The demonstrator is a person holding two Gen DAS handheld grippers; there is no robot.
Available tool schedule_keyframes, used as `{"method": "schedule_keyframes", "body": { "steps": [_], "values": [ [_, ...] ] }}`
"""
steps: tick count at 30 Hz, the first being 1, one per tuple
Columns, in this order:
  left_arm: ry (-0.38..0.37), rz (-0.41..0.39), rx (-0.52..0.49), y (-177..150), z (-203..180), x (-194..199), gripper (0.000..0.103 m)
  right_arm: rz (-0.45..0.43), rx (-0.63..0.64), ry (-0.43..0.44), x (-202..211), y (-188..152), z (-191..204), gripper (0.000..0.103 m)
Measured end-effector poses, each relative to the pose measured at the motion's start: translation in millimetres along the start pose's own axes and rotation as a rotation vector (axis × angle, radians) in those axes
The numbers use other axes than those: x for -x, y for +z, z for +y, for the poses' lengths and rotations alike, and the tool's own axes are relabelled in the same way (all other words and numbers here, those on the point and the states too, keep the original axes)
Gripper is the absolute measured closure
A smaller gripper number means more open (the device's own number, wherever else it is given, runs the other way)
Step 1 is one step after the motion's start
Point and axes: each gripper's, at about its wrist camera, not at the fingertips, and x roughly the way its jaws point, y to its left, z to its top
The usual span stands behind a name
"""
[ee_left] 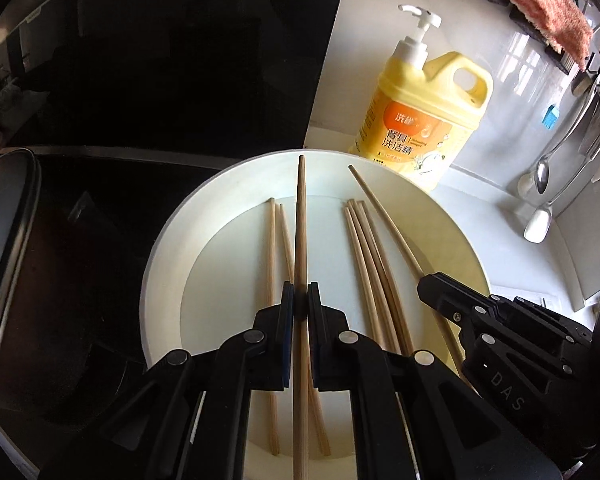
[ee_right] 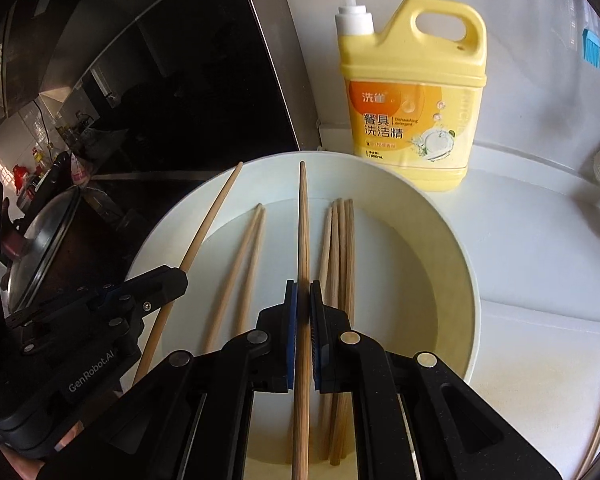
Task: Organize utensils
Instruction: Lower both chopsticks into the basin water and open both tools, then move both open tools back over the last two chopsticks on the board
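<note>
Looking down both wrist views, I saw each gripper clamped shut on one chopstick. The left gripper (ee_left: 299, 303) held its chopstick (ee_left: 300, 240) lengthwise between the pads, the long axis running straight away from the camera, the tip out over the far rim of the white bowl (ee_left: 168, 240). The right gripper (ee_right: 303, 304) held its chopstick (ee_right: 303, 232) the same way, tip toward the yellow bottle (ee_right: 412, 92) standing just behind the bowl. Both held sticks sat above the bowl, side by side. Loose chopsticks (ee_left: 364, 264) lay on the bowl floor in two small groups, roughly parallel to the held ones, ends pointing away. From the left view, the right gripper's stick slanted up and to the left.
</note>
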Motion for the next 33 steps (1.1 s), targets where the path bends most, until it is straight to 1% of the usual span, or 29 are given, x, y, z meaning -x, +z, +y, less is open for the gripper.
{"method": "schedule_keyframes", "body": {
  "steps": [3, 11, 16, 17, 18, 19, 20, 21, 22, 24, 28, 33],
  "values": [
    [-0.009, 0.038, -0.003, -0.4, 2.6, -13.6, 0.096, 0.035, -0.006, -0.012, -11.4, -1.1, -0.1, 0.097],
    [-0.021, 0.1, -0.001, -1.4, 9.3, -32.5, 0.096, 0.104, -0.029, -0.012, -35.9, -1.0, -3.1, 0.097],
    [-0.006, 0.121, 0.009, -2.4, 13.5, -34.4, 0.095, 0.112, -0.028, -0.03, -35.7, -1.6, -4.1, 0.097],
    [0.008, 0.117, 0.012, -2.5, 14.6, -33.2, 0.092, 0.109, -0.028, -0.036, -35.4, -0.7, -5.2, 0.096],
    [0.028, 0.113, 0.014, -2.6, 15.7, -31.7, 0.087, 0.105, -0.03, -0.036, -34.4, -0.1, -6.1, 0.093],
    [0.044, 0.108, 0.018, -2.2, 17.0, -29.7, 0.075, 0.098, -0.03, -0.034, -32.8, 0.5, -6.7, 0.09],
    [0.058, 0.099, 0.025, -2.3, 18.7, -26.8, 0.058, 0.089, -0.028, -0.038, -31.9, 1.6, -6.7, 0.089],
    [0.072, 0.086, 0.033, -2.3, 20.7, -23.2, 0.049, 0.084, -0.025, -0.043, -29.8, 2.0, -6.7, 0.084],
    [0.081, 0.07, 0.039, -2.0, 22.8, -19.5, 0.038, 0.08, -0.023, -0.046, -27.6, 2.5, -8.2, 0.08],
    [0.096, 0.052, 0.039, -1.1, 24.1, -13.5, 0.036, 0.071, -0.022, -0.05, -23.3, 2.7, -9.3, 0.08],
    [0.116, 0.044, 0.035, -0.6, 27.3, -6.2, 0.032, 0.061, -0.026, -0.047, -15.9, 1.5, -11.8, 0.08],
    [0.12, 0.04, 0.046, -1.5, 29.7, -0.6, 0.03, 0.053, -0.029, -0.046, -9.1, -1.5, -10.6, 0.075]
  ]
}}
